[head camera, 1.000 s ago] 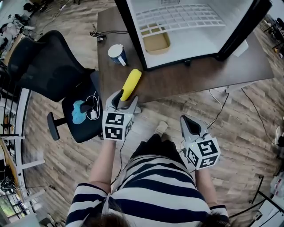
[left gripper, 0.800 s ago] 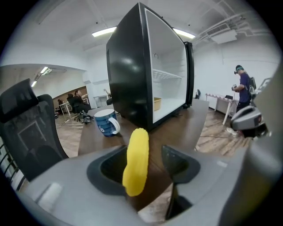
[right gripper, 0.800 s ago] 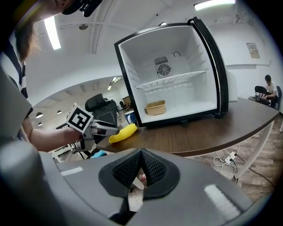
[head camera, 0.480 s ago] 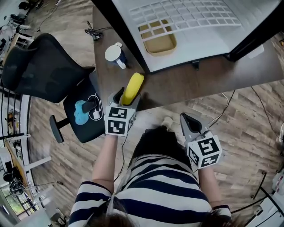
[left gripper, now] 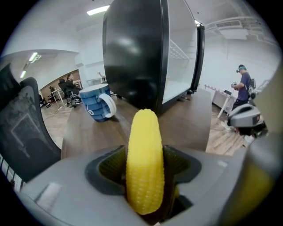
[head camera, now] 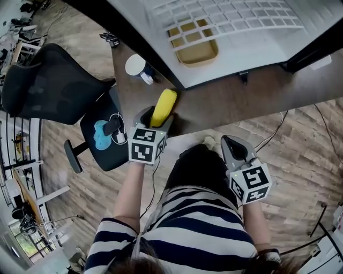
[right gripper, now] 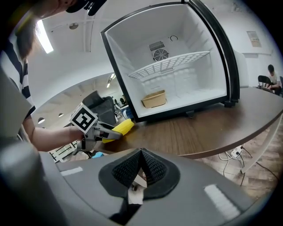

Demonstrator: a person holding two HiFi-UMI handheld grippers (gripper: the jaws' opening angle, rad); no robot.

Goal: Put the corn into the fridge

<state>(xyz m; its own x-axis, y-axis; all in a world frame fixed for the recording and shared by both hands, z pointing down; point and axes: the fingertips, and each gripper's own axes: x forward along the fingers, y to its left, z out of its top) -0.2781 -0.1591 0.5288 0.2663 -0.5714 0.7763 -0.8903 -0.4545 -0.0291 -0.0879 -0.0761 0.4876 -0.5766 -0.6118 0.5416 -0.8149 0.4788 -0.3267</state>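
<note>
The left gripper [head camera: 155, 118] has its jaws clamped on the lower end of the corn [left gripper: 145, 163]. The yellow cob sticks out forward between the ribbed pads, over the near edge of the brown table [head camera: 225, 101]. From overhead I cannot tell whether its tip rests on the wood. The right gripper view shows the cob low over the tabletop, short of the fridge [right gripper: 177, 53].

The right gripper [right gripper: 141, 170] is pressed together with nothing in it, its two dark pads meeting in a point. It hangs beside the person's striped shirt [head camera: 198, 230], off the table and well apart from the corn.

The head view catches only the fridge's white floor and part of its wire shelf [head camera: 230, 16]. The right gripper view takes in the whole open cabinet: the shelf across the middle, a vent in the back wall and a tan tray [right gripper: 154, 99] in the bottom left corner. The left gripper view shows the fridge's black side wall instead, with a blue and white mug [left gripper: 98, 102] on the table to its left.

Only from above can one see the black office chair [head camera: 48, 85] left of the table, with a blue thing and a white cable on its seat.
</note>
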